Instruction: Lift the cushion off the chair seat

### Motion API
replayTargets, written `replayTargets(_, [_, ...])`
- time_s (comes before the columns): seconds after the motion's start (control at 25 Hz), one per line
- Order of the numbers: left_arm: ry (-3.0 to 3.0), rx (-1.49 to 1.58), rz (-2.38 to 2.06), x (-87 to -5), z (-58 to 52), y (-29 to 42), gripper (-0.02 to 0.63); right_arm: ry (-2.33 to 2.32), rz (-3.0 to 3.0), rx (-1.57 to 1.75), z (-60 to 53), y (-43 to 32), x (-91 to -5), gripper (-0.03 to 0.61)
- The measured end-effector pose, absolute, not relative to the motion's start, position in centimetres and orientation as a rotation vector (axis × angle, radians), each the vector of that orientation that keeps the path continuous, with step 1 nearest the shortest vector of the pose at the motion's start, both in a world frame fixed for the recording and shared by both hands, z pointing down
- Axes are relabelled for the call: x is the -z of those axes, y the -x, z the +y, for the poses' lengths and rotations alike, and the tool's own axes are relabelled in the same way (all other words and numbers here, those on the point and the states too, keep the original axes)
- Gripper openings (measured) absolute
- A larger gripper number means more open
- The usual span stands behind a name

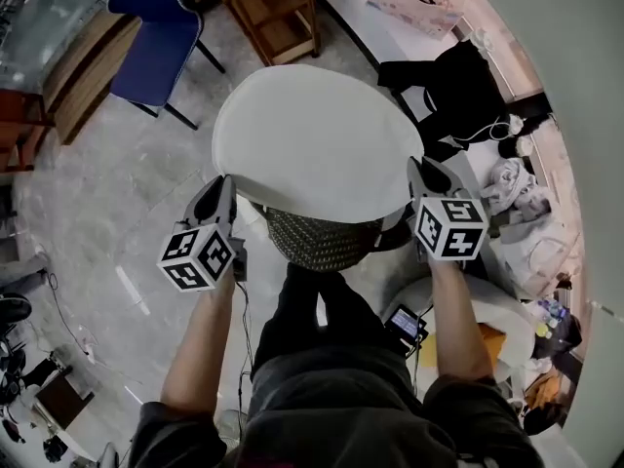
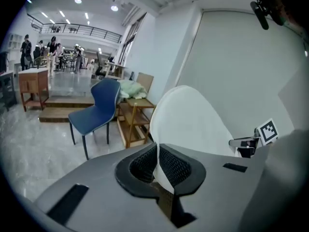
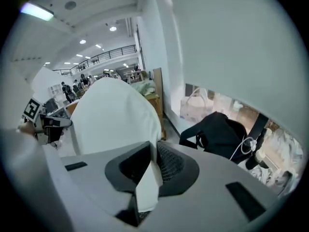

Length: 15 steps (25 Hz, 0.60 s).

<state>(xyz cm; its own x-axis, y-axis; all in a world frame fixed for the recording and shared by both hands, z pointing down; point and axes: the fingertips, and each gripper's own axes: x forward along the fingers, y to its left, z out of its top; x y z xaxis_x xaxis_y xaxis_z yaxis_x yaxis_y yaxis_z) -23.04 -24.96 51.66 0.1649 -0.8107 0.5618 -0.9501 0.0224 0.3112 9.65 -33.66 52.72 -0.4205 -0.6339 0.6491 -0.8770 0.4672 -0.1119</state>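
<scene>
My dark trousers [image 1: 322, 359] fill the bottom of the frame. Above them, my left gripper [image 1: 223, 189] pinches the left edge of the round white fabric cushion [image 1: 312, 135], its jaws pressed tight on a fold of the cloth. My right gripper [image 1: 422, 172] nips the right edge the same way. The cushion hangs between them at centre frame, over the dark woven chair seat [image 1: 322, 240]. A blue plastic chair [image 1: 151, 37] stands at upper left.
</scene>
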Motion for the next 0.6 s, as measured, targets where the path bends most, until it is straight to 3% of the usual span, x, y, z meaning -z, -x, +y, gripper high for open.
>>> replayTargets(0.6, [-2.115,-0.106,-1.851,-30.3,-29.7,21.5,0.021,-1.442,-2.425,-0.326,-37.2,-11.5,-32.1,0.046])
